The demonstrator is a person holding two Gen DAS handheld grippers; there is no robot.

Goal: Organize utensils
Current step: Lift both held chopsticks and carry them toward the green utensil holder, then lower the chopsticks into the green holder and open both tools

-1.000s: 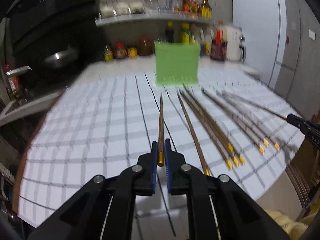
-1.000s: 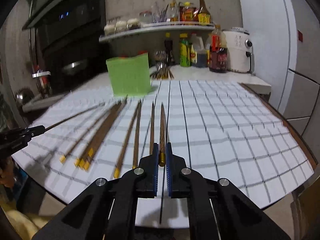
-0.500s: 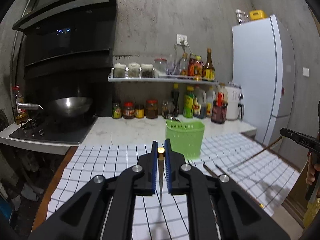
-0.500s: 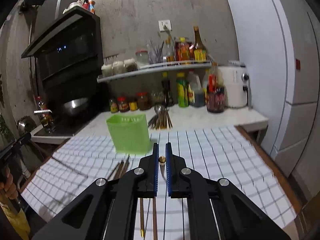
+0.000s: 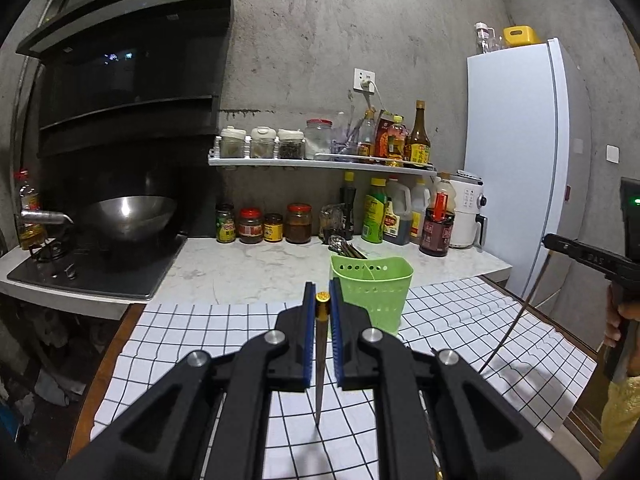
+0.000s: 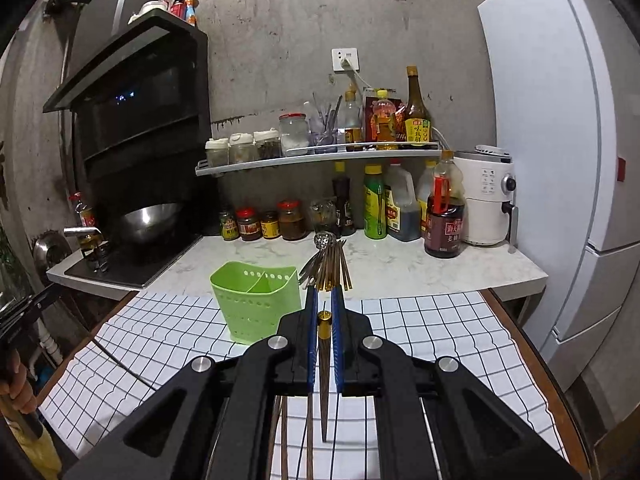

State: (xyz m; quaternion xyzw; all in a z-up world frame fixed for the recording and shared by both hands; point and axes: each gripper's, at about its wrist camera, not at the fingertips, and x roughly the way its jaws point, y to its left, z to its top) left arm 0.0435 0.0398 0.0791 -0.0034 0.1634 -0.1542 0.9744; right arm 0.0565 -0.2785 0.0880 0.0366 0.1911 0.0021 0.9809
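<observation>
My left gripper [image 5: 321, 300] is shut on a brown chopstick [image 5: 319, 364] with a gold cap; it hangs point down above the checked cloth [image 5: 192, 332]. My right gripper [image 6: 324, 308] is shut on a second gold-capped chopstick [image 6: 325, 384], also point down. The green perforated utensil holder [image 5: 372, 292] stands just beyond and right of the left gripper; in the right wrist view the holder [image 6: 256, 300] is ahead to the left, its two compartments looking empty. Several more chopsticks [image 6: 284, 432] lie on the cloth under the right gripper.
A bundle of chopsticks and spoons [image 6: 332, 260] lies on the marble counter [image 6: 400, 264] behind the holder. Sauce bottles and jars [image 5: 384, 216] line the back wall under a shelf [image 5: 320, 162]. A wok [image 5: 128, 216] sits on the stove at left; a white fridge [image 5: 520, 160] stands at right.
Both grippers have lifted their chopsticks off the cloth and tipped them from lying flat to hanging upright. Both have risen above the table; the left has closed in on the green holder.
</observation>
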